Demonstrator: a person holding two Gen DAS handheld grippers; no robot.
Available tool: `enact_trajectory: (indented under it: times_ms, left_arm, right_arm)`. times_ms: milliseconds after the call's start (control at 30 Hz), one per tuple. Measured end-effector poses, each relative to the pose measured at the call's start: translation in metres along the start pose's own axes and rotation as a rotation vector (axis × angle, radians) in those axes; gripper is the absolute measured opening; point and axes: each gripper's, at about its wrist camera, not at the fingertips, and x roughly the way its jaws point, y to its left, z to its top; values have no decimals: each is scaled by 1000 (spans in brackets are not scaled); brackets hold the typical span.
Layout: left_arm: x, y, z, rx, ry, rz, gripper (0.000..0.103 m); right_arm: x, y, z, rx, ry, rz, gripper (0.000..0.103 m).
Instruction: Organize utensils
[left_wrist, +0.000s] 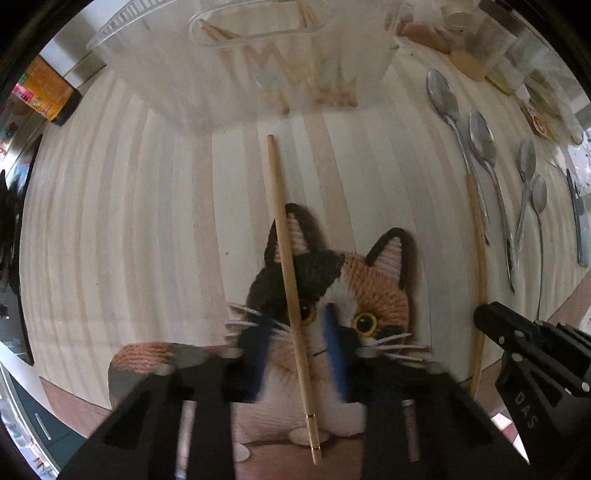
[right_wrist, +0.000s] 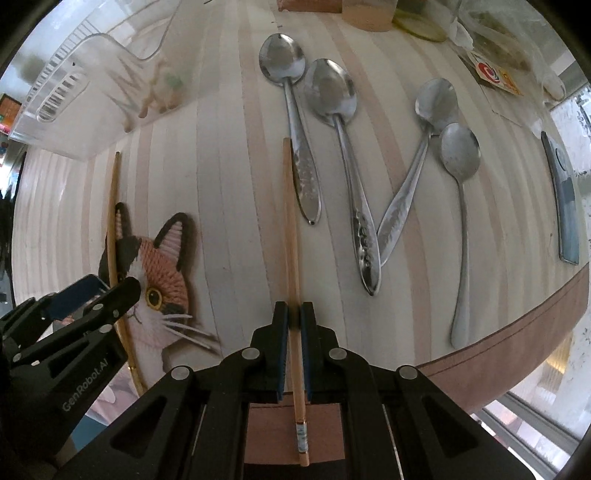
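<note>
A wooden chopstick lies across a cat-shaped mat, running between the fingers of my left gripper, whose blue pads stand apart on either side without touching it. My right gripper is shut on a second wooden chopstick that rests on the table. Several metal spoons lie to the right of it. The right gripper also shows in the left wrist view, and the left gripper in the right wrist view. A clear plastic bin holding chopsticks stands at the far side.
The pale wooden table has a rounded brown edge near me. A dark flat utensil lies at the far right. Cups and packets crowd the back right. A bottle with an orange label stands at the left.
</note>
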Motion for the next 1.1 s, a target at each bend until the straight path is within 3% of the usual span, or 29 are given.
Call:
enact_trajectory:
  times_ms: [33,133,400,533,767,933,1100]
  left_arm:
    - [0,1,-1,-3,4,1,5]
    - [-1,13,-8,-34,14,2,5]
    - [-3,59,-39,-134,56,1,4]
    - [-2,66,-45,-138,60,-7,5]
    - [-7,78,-50,-138,61,-11,7]
    - [-2,66,-41,-128,59,-1,7]
    - [1,59,-36,-127,60,3,7]
  right_arm:
    - [-2,-3,3,0,0,-2,7]
    - [-3,-4,10,-7,0,-9,7]
    - [5,43,-4,-56,-6,-48,7]
    - [9,66,-14,-101,19,-9,7]
    - [11,92,-14,-174,43,-77,9]
    - [14,92,-13,-177,85,-113,40]
    - [15,80,-14,-145,96,-71,43]
